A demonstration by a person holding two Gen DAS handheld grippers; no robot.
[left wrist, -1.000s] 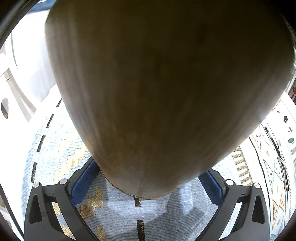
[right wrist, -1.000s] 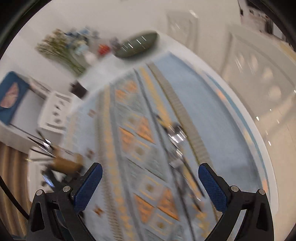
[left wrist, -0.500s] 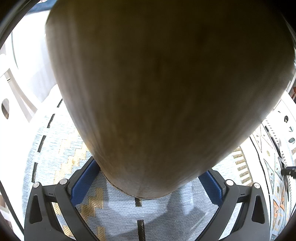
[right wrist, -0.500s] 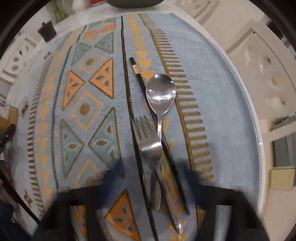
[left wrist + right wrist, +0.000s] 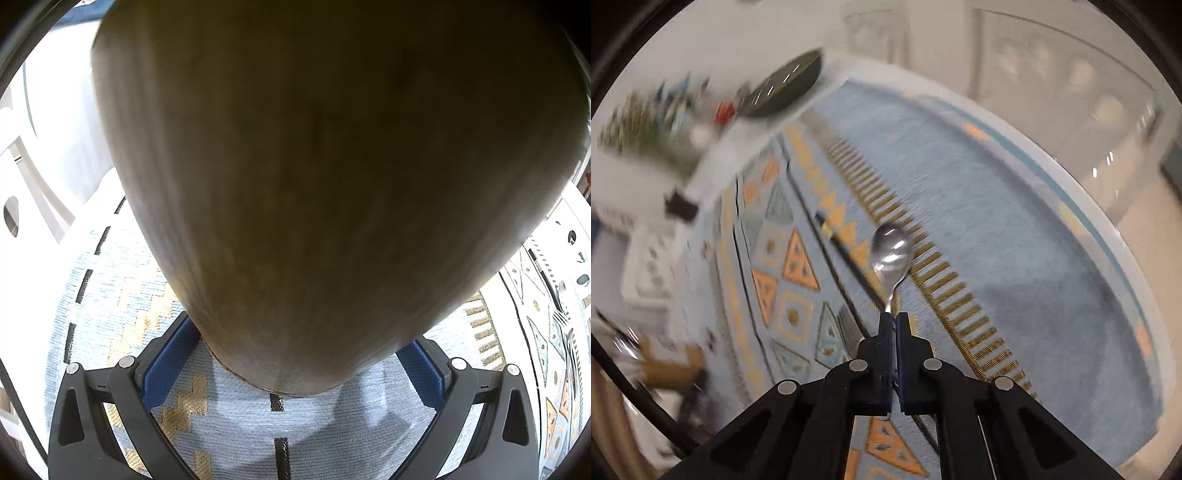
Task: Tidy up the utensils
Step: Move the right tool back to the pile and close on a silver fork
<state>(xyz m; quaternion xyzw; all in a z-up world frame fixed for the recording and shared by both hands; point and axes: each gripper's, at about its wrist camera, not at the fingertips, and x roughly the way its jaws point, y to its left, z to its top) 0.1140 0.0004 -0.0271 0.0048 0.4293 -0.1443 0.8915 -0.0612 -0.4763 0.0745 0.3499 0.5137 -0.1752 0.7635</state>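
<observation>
My left gripper [image 5: 295, 356] is shut on a tall brown wooden utensil holder [image 5: 314, 166] that fills most of the left wrist view, with a blue pad [image 5: 168, 356] against each side. The holder stands on the patterned blue table runner [image 5: 110, 295]. My right gripper [image 5: 894, 321] is shut on the handle of a steel spoon [image 5: 891, 251], whose bowl sticks out ahead of the fingertips above the runner [image 5: 1015, 240]. A fork [image 5: 846, 325] and a black chopstick [image 5: 846, 254] lie on the runner just left of the spoon. The holder [image 5: 670, 365] shows blurred at the far left.
A dark oval dish [image 5: 786, 86], a plant [image 5: 646, 125] and small items sit at the far end of the white table [image 5: 1108, 236]. White chairs [image 5: 1071, 74] stand beyond its edge. A black cable [image 5: 635, 402] crosses the lower left.
The right gripper came down over the spoon, fork and chopstick, shut on the spoon's handle and swung the view. The left gripper and holder stayed still.
</observation>
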